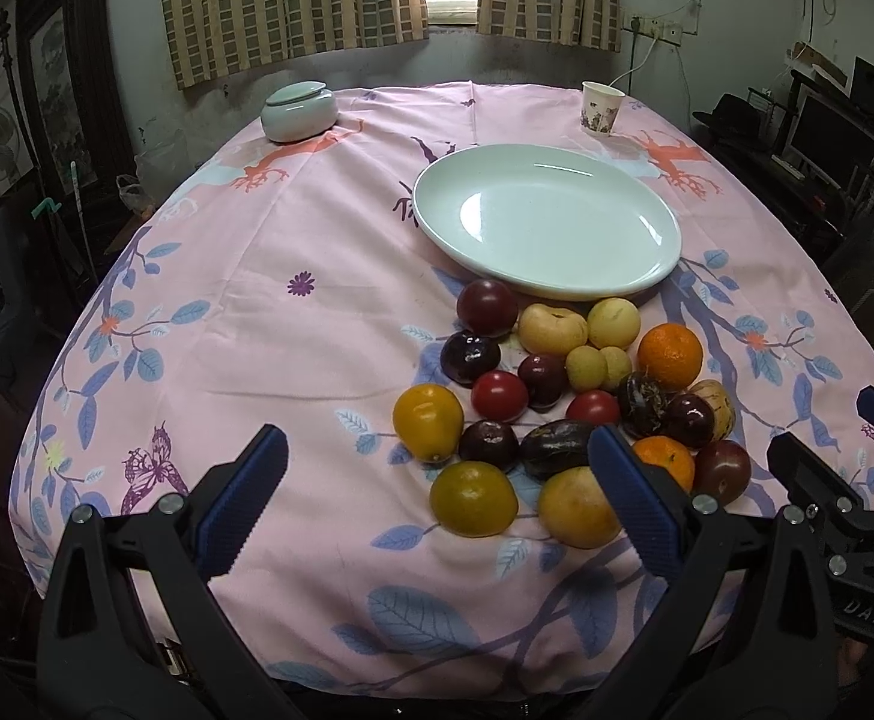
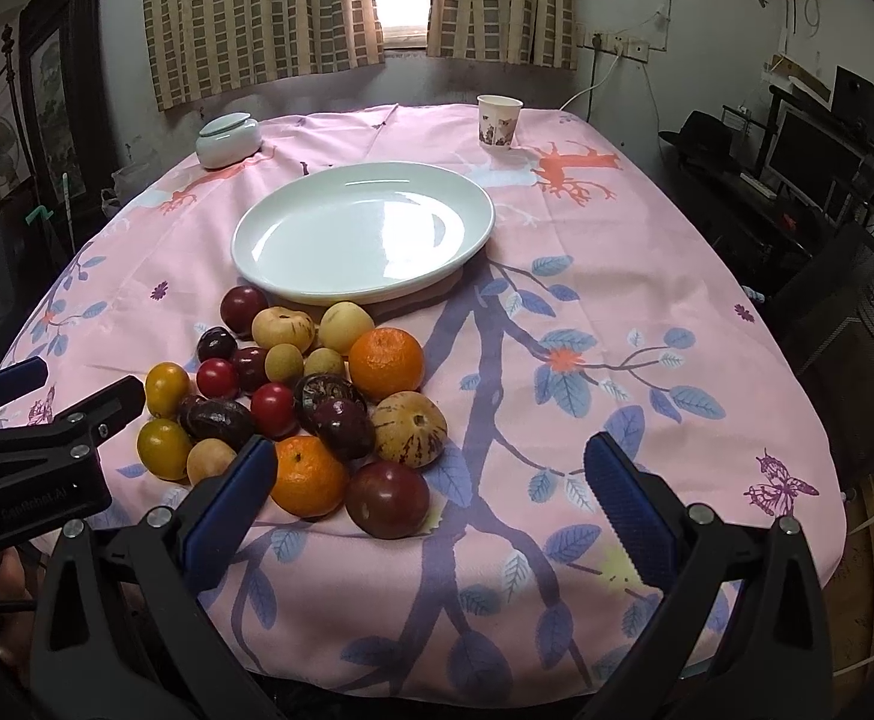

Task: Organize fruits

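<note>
Your left gripper and right gripper hover at the near table edge, fingers spread wide, gripping nothing. Beyond them the fruit pile lies on the pink tablecloth, just near of the bare white plate.

We see a fruit pile just before a bare white plate. Our right gripper hangs with jaws apart.
</note>
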